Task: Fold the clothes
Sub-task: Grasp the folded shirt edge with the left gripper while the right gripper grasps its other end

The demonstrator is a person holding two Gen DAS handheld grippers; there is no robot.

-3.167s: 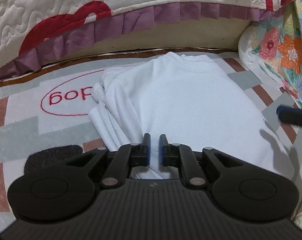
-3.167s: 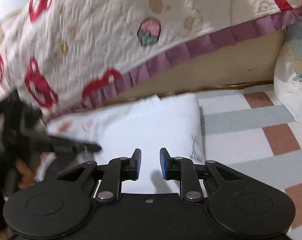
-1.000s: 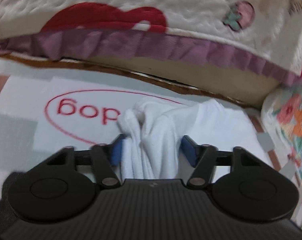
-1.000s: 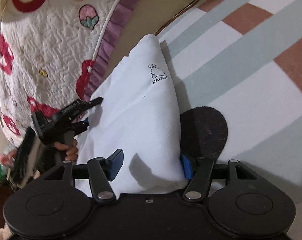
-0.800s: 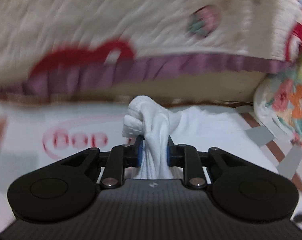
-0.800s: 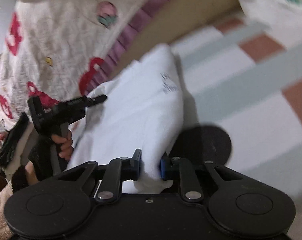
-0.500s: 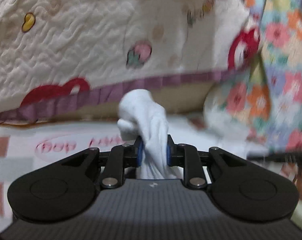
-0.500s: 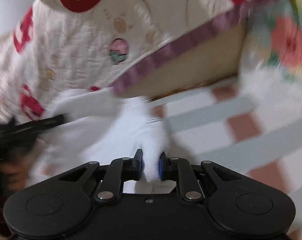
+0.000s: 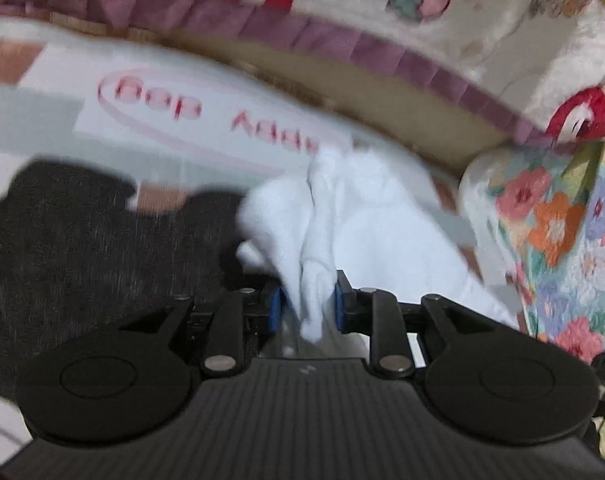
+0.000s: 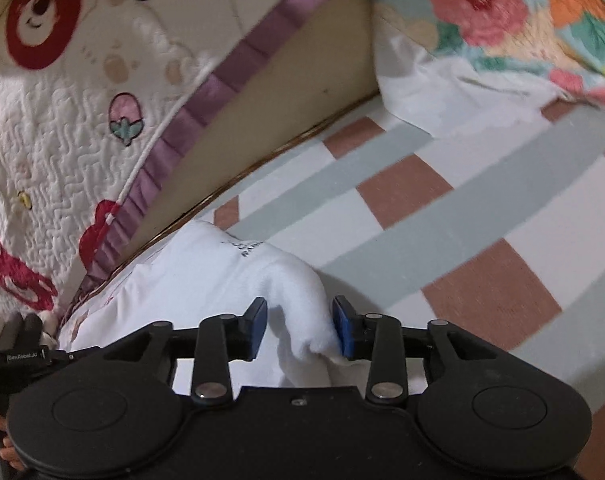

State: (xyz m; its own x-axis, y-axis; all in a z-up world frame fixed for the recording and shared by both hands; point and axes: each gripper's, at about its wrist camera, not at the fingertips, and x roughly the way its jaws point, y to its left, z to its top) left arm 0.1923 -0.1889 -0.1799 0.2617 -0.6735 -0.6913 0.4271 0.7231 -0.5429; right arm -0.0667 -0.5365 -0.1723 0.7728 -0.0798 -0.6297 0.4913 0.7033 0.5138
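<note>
A white folded garment (image 9: 366, 216) lies on the patterned rug near the bed base. In the left wrist view my left gripper (image 9: 307, 307) has its blue pads parted, with a bunched edge of the garment hanging loosely between them. In the right wrist view my right gripper (image 10: 300, 330) is open too, its pads standing apart on either side of the garment's (image 10: 206, 280) near fold, which carries a small dark printed logo. The left gripper's body (image 10: 18, 358) shows at the left edge of the right wrist view.
A quilted bedspread with a purple ruffle (image 10: 190, 112) hangs over the bed base behind the garment. A floral quilt (image 9: 562, 232) drapes at the right. The rug (image 10: 442, 216) has grey, white and brown stripes and red lettering (image 9: 206, 116). A dark rug patch (image 9: 82, 232) lies left.
Both grippers carried the garment down to the rug and opened their jaws; half a second ago each was shut on bunched white cloth held up in the air.
</note>
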